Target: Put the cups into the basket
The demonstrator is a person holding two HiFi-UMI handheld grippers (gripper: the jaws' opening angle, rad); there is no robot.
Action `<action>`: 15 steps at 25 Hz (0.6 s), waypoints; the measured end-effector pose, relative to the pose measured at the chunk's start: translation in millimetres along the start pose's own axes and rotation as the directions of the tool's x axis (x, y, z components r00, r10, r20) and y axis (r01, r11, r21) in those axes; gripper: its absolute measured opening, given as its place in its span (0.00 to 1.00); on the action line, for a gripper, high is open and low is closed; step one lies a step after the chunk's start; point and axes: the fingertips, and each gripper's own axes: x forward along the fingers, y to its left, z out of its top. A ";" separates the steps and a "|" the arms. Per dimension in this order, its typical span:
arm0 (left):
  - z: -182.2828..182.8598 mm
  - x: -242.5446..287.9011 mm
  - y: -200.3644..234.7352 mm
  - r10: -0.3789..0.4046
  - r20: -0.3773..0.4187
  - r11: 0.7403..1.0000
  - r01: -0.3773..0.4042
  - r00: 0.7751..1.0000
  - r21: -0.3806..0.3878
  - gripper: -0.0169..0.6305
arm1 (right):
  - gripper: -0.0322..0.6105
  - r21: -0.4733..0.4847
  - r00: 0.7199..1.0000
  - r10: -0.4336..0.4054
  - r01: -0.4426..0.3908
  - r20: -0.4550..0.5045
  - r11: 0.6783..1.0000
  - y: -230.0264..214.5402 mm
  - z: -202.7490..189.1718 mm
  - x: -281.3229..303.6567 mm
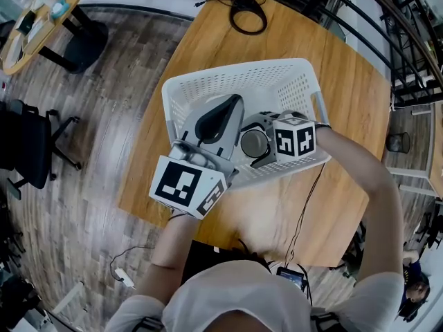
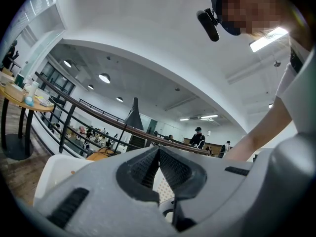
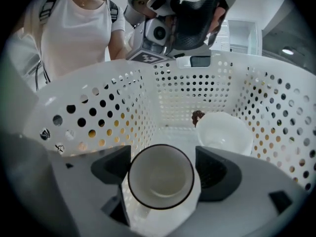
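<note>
A white perforated basket [image 1: 208, 88] stands on the wooden table [image 1: 346, 102]. My right gripper [image 3: 164, 168] reaches down into it, shut on a white cup with a dark rim [image 3: 160, 179]; the cup's mouth faces the camera. In the head view that cup [image 1: 253, 142] is near the basket's front wall. A second white cup [image 3: 224, 132] sits on the basket floor beyond, with a small dark thing [image 3: 197, 116] behind it. My left gripper [image 1: 237, 101] hovers level over the basket, jaws shut with nothing between them [image 2: 158, 154].
A coiled black cable [image 1: 248, 12] lies at the table's far end. A thin cable [image 1: 304, 206] runs over the near edge. A round side table [image 1: 41, 19] and an office chair [image 1: 28, 144] stand to the left, a railing [image 1: 408, 54] to the right.
</note>
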 end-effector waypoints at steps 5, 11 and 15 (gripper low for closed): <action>2.2 0.1 -0.6 -0.004 0.004 1.000 0.004 1.000 0.004 0.04 | 0.65 0.025 0.999 0.002 -0.003 0.033 1.000 -1.6 15.5 -17.3; 15.5 -5.2 -12.6 -0.024 0.034 1.000 0.024 0.999 0.006 0.04 | 0.65 0.104 0.975 -0.163 0.149 0.152 0.983 -21.6 55.9 -59.2; 30.5 -6.8 -32.2 -0.066 0.058 0.998 0.065 0.996 0.027 0.04 | 0.65 0.135 0.938 -0.307 0.288 0.161 0.948 -30.7 70.9 -91.5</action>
